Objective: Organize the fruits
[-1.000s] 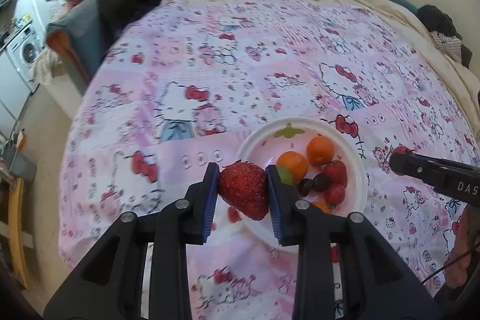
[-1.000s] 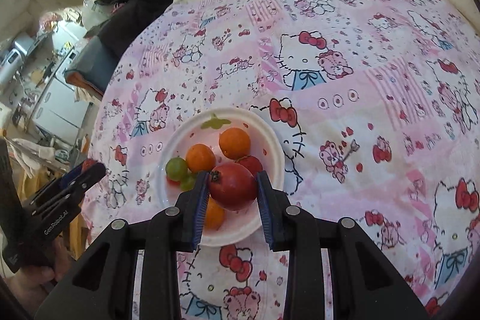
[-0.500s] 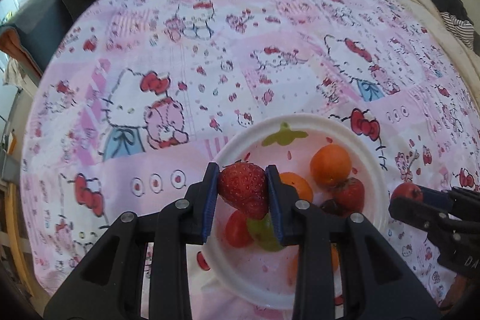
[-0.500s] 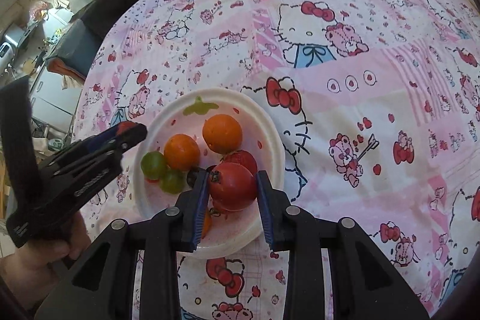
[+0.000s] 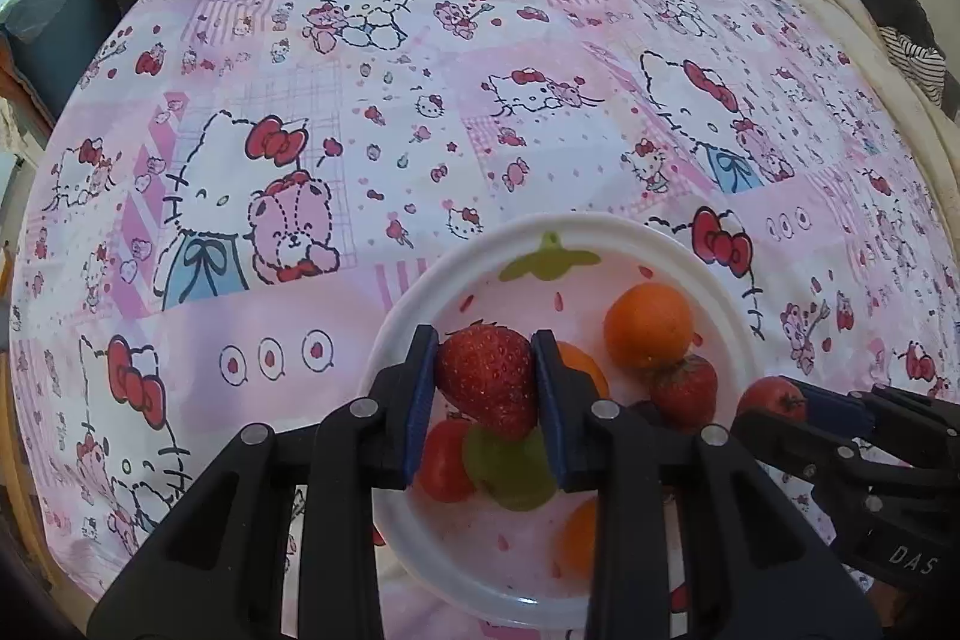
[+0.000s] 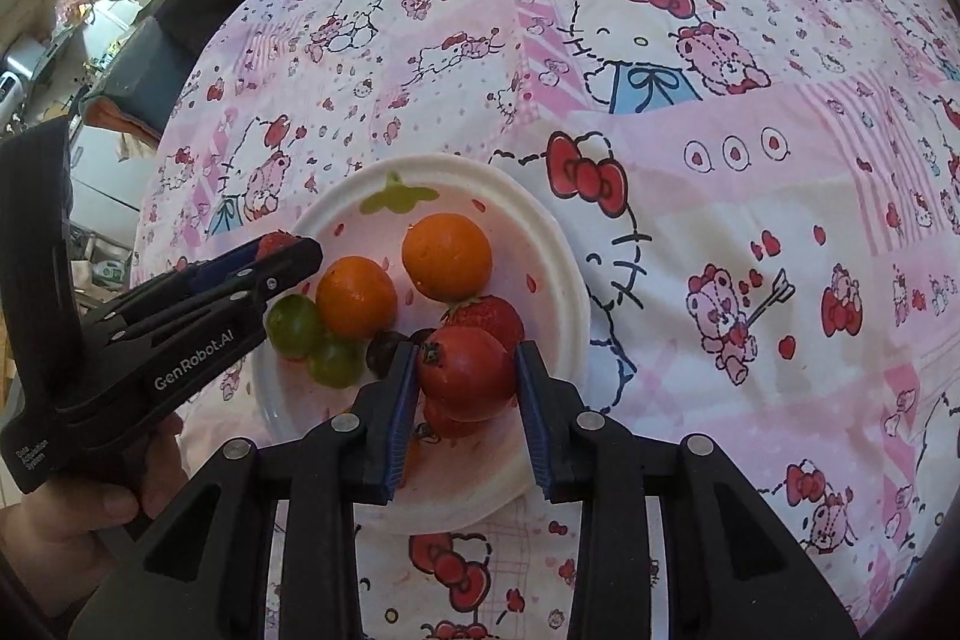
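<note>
Both grippers have moved in over the plate (image 5: 420, 298): left gripper (image 5: 485, 388) clamps a strawberry (image 5: 489, 379), right gripper (image 6: 465, 376) clamps a red fruit (image 6: 465, 370), apparently ready for release.

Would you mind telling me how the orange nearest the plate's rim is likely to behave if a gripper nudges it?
The orange looks round and smooth, so it would probably roll. It rests against a strawberry on the shallow plate, which may check it that way. Its skin looks firm, so bruising seems unlikely.

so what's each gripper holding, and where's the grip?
Left gripper: strawberry, pinched across its sides. Right gripper: red tomato, pinched across its sides. Both over the plate.
</note>
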`<action>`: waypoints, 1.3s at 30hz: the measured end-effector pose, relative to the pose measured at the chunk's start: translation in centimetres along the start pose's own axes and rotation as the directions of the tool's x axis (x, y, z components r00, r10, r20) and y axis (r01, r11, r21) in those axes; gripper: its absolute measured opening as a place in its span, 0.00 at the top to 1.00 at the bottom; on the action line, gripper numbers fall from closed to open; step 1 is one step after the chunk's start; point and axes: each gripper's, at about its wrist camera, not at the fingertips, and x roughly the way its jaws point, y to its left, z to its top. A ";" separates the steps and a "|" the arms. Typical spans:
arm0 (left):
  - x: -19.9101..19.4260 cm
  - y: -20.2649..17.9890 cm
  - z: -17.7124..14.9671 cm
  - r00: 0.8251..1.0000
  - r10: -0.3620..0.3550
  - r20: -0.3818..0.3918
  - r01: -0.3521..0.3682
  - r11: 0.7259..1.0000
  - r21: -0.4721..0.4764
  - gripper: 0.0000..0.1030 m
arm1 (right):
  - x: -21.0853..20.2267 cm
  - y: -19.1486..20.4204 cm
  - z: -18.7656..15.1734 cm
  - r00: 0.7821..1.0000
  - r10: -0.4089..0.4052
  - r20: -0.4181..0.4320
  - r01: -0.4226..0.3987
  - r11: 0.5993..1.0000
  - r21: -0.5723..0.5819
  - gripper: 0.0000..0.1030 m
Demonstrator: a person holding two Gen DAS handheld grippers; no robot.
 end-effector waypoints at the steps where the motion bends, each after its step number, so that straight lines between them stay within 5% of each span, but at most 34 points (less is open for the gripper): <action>1: -0.1 0.1 0.0 1.000 0.000 -0.004 0.000 1.000 -0.007 0.73 | -0.1 0.1 0.0 1.000 0.006 0.003 -0.007 1.000 0.005 0.65; 3: -0.2 0.3 0.0 1.000 -0.004 -0.007 0.004 1.000 -0.016 0.66 | -0.3 0.3 0.1 1.000 0.021 0.011 -0.021 1.000 0.002 0.65; 4: -0.4 0.4 0.0 1.000 -0.003 -0.002 0.003 1.000 -0.023 0.48 | -0.5 0.4 0.2 1.000 0.024 0.013 -0.024 1.000 -0.004 0.56; 7: -1.7 1.0 0.3 0.999 0.009 0.039 -0.007 0.999 -0.047 0.28 | -1.3 0.9 0.1 0.999 0.013 0.046 -0.012 1.000 -0.020 0.31; 13: -4.1 2.5 0.4 0.997 -0.011 0.081 0.018 0.996 -0.089 0.28 | -3.0 1.0 0.2 0.995 0.027 0.093 -0.026 1.000 -0.014 0.21; 24: -11.4 3.1 -2.6 0.976 0.055 0.212 -0.043 0.997 -0.059 0.27 | -9.4 1.8 -0.7 0.963 0.036 0.266 -0.035 0.999 -0.012 0.08; 28: -13.9 3.2 -4.3 0.962 0.082 0.260 -0.067 0.996 -0.065 0.13 | -11.5 2.5 -2.1 0.952 0.044 0.301 -0.035 0.999 -0.034 0.05; 39: -19.0 2.9 -10.2 0.932 0.099 0.348 -0.079 0.994 -0.072 0.07 | -15.3 4.0 -7.6 0.918 0.014 0.396 0.017 0.997 -0.076 0.04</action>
